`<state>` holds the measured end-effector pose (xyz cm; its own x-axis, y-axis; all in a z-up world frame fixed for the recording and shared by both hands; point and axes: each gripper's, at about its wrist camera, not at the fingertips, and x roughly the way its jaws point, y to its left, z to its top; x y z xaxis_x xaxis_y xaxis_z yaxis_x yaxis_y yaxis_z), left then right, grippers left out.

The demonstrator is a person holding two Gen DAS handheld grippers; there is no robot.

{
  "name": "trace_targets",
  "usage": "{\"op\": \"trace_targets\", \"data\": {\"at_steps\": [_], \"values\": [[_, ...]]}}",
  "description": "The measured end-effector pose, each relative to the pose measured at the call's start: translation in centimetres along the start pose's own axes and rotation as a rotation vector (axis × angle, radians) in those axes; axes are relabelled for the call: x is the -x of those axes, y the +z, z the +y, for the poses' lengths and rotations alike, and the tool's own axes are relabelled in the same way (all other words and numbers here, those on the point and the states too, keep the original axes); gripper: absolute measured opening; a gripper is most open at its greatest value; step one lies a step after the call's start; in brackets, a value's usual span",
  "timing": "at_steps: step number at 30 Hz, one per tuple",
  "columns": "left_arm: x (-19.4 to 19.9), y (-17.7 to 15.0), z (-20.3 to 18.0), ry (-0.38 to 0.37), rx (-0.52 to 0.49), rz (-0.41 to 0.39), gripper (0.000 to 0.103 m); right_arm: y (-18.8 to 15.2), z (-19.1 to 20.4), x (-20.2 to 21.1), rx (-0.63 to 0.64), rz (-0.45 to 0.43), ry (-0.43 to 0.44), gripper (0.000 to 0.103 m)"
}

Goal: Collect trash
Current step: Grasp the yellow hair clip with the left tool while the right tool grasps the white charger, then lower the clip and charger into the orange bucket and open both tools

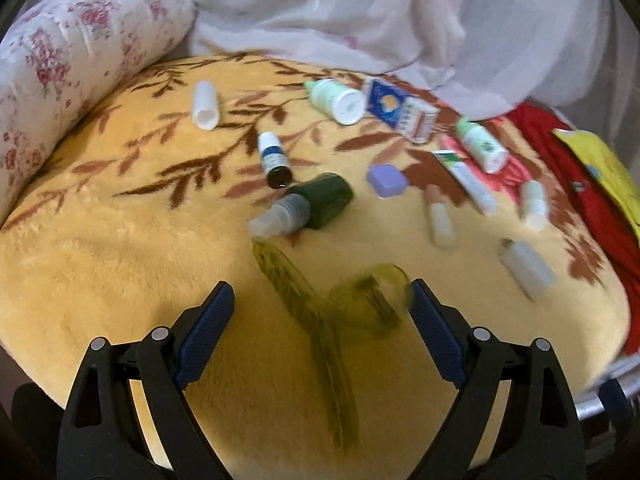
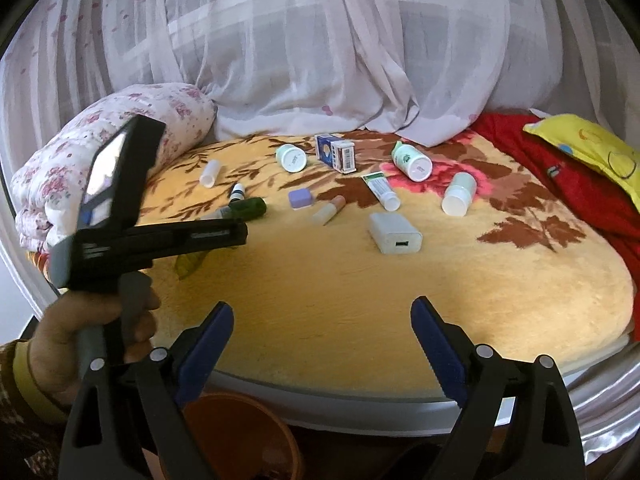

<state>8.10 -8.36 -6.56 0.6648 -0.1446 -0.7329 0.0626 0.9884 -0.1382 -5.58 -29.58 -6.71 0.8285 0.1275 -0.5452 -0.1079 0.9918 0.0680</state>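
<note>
A: Left wrist view, item one: left hand-held gripper is gaping wide, empty, over a thin green plastic piece lying on the bed; light, slippery, likely best pinched at an edge.

B: Right wrist view: right hand-held gripper is standing wide, empty; bottles are lying near the curtain, light, stiff, liable to roll.

Plush, matt yellow blanket; sheer white curtain; smooth plastic bottles; translucent green plastic piece; glossy dark-green bottle.
</note>
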Motion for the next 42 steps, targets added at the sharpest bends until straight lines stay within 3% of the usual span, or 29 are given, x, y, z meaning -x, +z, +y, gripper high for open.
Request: {"op": "trace_targets", "data": {"at_steps": [1, 2, 5, 9, 10, 11, 19, 24, 25, 26, 29, 35, 42], "values": [[-0.2, 0.0, 0.1, 0.012, 0.009, -0.011, 0.081, 0.0, 0.0, -0.1, -0.001, 0.000, -0.001, 0.089], [-0.2, 0.0, 0.3, 0.009, 0.011, -0.021, 0.065, 0.0, -0.2, -0.2, 0.000, 0.000, -0.005, 0.089], [0.6, -0.3, 1.3, -0.049, 0.026, -0.055, 0.065, 0.1, -0.5, -0.6, 0.005, -0.005, -0.030, 0.089], [2.7, -0.8, 2.5, -0.050, -0.006, -0.093, 0.064, 0.8, -1.8, -1.7, -0.002, -0.010, -0.064, 0.089], [3.1, -0.8, 2.8, -0.050, -0.012, -0.097, 0.061, 1.1, -2.0, -2.0, -0.001, -0.014, -0.075, 0.089], [3.6, -1.0, 3.1, -0.059, -0.025, -0.096, 0.051, 1.5, -2.3, -2.6, 0.004, -0.017, -0.092, 0.089], [5.3, -2.2, 4.8, -0.064, -0.030, -0.094, 0.048, 5.2, -3.4, -8.4, 0.040, 0.019, -0.184, 0.089], [5.4, -2.3, 5.5, -0.069, -0.022, -0.094, 0.047, 6.6, -3.8, -12.3, 0.032, 0.109, -0.202, 0.088], [5.4, -2.3, 5.5, -0.070, -0.022, -0.095, 0.047, 6.7, -3.8, -13.0, 0.035, 0.129, -0.214, 0.082], [5.4, -2.3, 5.6, -0.072, -0.021, -0.096, 0.047, 6.8, -3.8, -13.7, 0.040, 0.153, -0.217, 0.067], [5.4, -2.3, 5.6, -0.072, -0.022, -0.095, 0.047, 6.7, -4.1, -14.6, 0.016, 0.200, -0.179, 0.040], [5.6, -2.2, 5.7, -0.077, -0.019, -0.097, 0.047, 6.2, -3.2, -12.7, 0.039, 0.151, -0.179, 0.040], [6.9, -2.5, 5.7, -0.086, -0.031, -0.113, 0.044, 5.7, -0.6, -8.5, 0.060, 0.087, -0.091, 0.040]]}}
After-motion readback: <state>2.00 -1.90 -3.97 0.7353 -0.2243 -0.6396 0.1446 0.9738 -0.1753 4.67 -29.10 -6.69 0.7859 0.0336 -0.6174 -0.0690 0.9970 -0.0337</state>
